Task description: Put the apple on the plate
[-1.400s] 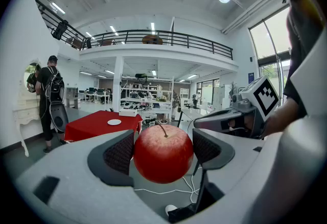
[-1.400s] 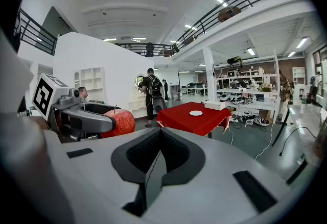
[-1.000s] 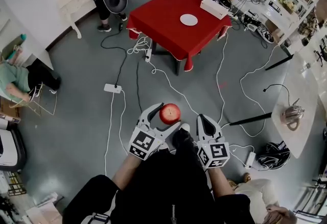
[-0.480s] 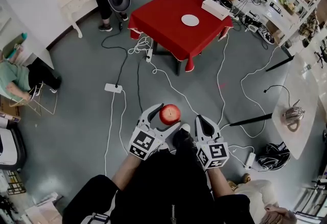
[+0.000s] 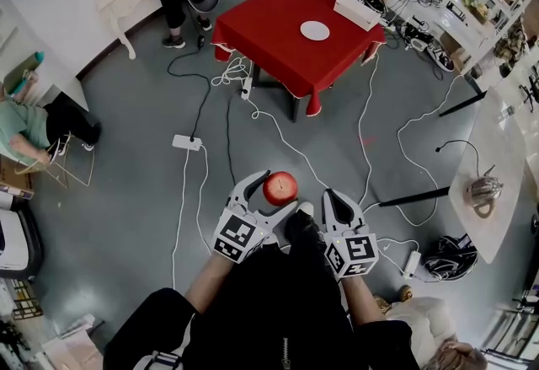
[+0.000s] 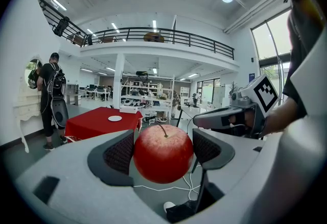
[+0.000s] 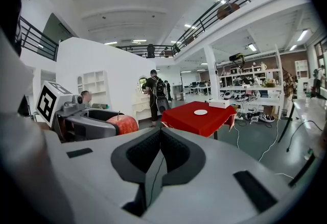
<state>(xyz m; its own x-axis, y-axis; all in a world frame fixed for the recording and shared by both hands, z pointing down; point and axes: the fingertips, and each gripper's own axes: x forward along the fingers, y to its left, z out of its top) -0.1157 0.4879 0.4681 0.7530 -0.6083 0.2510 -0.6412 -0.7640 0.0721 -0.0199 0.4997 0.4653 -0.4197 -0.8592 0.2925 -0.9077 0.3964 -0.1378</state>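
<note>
While the apple [image 5: 280, 188] sits clamped between the jaws of the left hand-held gripper [image 6: 162, 150], the plate [image 5: 315, 30] lies well apart on the red counter [image 5: 261, 35]. Right hand-held gripper [image 7: 153, 154] closed, empty. Pickup done; carry and placing left.

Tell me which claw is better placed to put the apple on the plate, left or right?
Left. The left claw is shut on the apple, so it only needs to carry it to the plate on the red table ahead. The right claw is shut and empty.
</note>
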